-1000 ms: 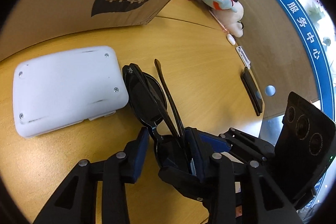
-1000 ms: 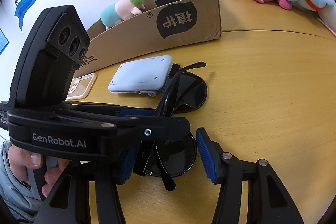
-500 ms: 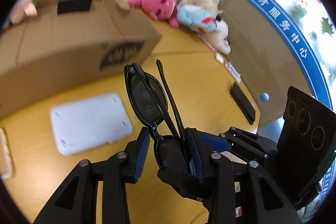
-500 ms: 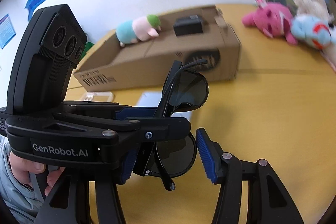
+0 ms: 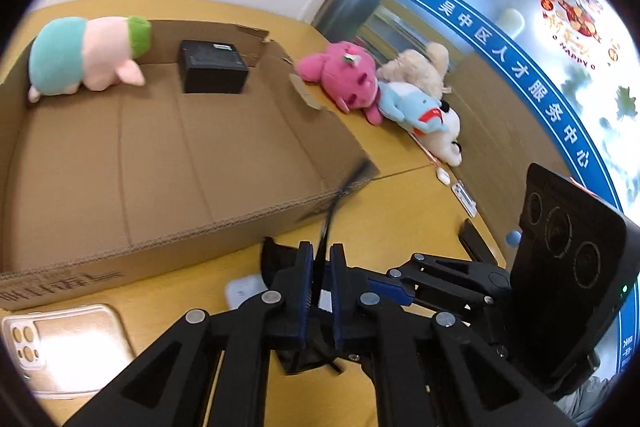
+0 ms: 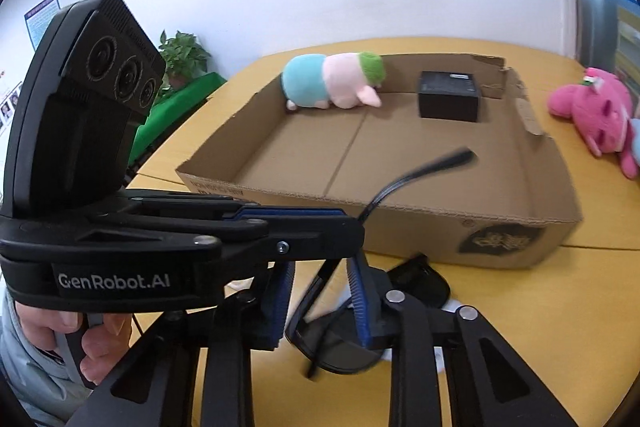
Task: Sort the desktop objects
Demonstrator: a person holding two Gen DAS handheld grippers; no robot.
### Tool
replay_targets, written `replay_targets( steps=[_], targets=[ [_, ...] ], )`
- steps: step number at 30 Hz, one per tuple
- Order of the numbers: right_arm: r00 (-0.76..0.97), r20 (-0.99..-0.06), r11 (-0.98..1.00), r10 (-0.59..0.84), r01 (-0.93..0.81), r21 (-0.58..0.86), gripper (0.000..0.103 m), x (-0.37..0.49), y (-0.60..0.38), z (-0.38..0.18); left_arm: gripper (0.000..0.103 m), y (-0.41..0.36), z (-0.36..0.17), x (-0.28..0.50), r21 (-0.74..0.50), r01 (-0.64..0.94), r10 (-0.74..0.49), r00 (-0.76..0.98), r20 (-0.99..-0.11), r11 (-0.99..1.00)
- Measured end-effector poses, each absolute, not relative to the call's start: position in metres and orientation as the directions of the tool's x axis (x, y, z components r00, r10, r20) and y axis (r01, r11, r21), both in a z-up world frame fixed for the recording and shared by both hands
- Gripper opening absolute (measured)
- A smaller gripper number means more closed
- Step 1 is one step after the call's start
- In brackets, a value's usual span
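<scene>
The black sunglasses [image 6: 332, 347] hang just above the yellow table in front of the open cardboard box [image 6: 400, 223]. My left gripper [image 5: 320, 259] is shut on one thin temple arm [image 5: 340, 195], which sticks up blurred toward the box's front wall [image 5: 200, 235]. A dark lens [image 5: 276, 259] shows just left of its fingers. My right gripper [image 6: 320, 291] has its jaws closing, blue pads against the folded frame and a lens below them. The left gripper [image 6: 352, 231] crosses in front of it from the left.
In the box lie a teal-and-pink plush [image 5: 88, 63] and a black block [image 5: 212, 67]. On the table are a gold phone case [image 5: 60, 343], a white device [image 5: 242, 289], pink, blue and cream plush toys [image 5: 344, 79], and a dark flat bar [image 5: 476, 243].
Both grippers rose from the table with the sunglasses and came up to the box. The left jaws closed down to one temple arm. The right jaws narrowed onto the frame, and the glasses swung.
</scene>
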State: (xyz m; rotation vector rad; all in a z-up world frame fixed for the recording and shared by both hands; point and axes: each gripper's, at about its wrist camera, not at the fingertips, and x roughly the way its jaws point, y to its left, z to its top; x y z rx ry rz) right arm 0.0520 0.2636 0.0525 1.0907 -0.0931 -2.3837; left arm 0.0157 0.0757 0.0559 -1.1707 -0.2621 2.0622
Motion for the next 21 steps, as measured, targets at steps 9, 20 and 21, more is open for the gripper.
replay_targets(
  steps=[9, 20, 21],
  targets=[
    [-0.483, -0.719, -0.858, -0.499, 0.392, 0.332, 0.025, 0.044, 0.263, 0.030, 0.007, 0.060, 0.034, 0.013, -0.539, -0.471, 0.695, -0.267, -0.667, -0.698],
    [-0.529, -0.670, -0.852, -0.522, 0.279, 0.444, 0.035, 0.068, 0.327, 0.024, 0.007, 0.054, 0.014, 0.017, -0.496, -0.471, 0.653, -0.262, -0.711, -0.729],
    [-0.545, -0.658, -0.853, -0.519, 0.284, 0.438, 0.035, 0.071, 0.331, 0.029, 0.007, 0.054, 0.017, 0.017, -0.496, -0.480, 0.659, -0.268, -0.703, -0.724]
  ],
)
